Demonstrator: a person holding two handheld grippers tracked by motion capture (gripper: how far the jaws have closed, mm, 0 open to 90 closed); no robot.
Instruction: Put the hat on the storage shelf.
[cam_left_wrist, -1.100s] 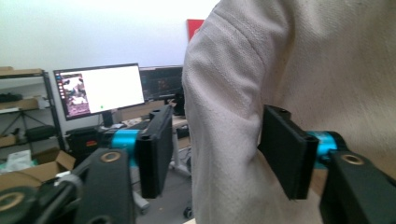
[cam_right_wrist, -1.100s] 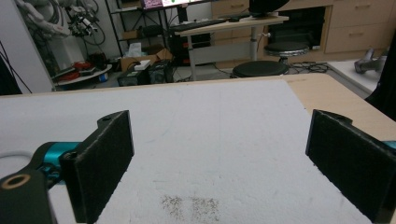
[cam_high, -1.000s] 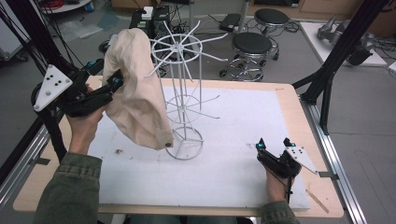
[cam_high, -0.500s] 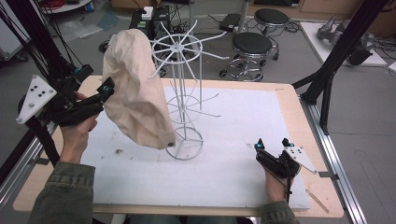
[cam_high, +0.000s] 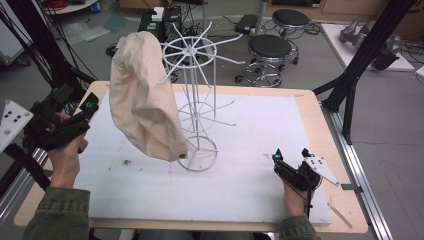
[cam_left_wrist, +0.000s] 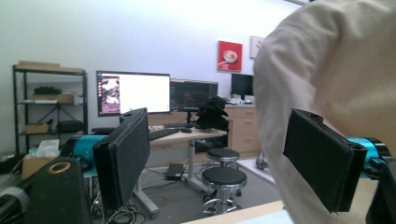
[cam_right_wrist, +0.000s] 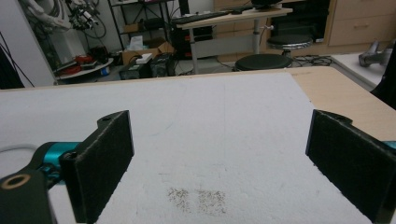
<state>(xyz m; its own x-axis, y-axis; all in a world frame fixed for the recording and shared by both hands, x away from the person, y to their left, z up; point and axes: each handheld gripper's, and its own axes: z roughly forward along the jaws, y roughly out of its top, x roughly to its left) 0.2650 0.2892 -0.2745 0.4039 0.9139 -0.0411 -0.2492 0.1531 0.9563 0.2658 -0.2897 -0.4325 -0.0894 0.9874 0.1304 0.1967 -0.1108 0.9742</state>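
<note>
Now cream bag (cam_high: 142, 102) on wire rack (cam_high: 196, 100), both tongs open

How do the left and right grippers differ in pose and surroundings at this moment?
The left gripper is held up beside the hanging beige cloth; the right gripper sits low on the white mat. Cloth lies just beyond the left's jaw; the right's face bare mat. Both are open and empty.

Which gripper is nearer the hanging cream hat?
Left. The left gripper sits just beside the hat, jaws open; the right gripper rests far across the white mat.
</note>
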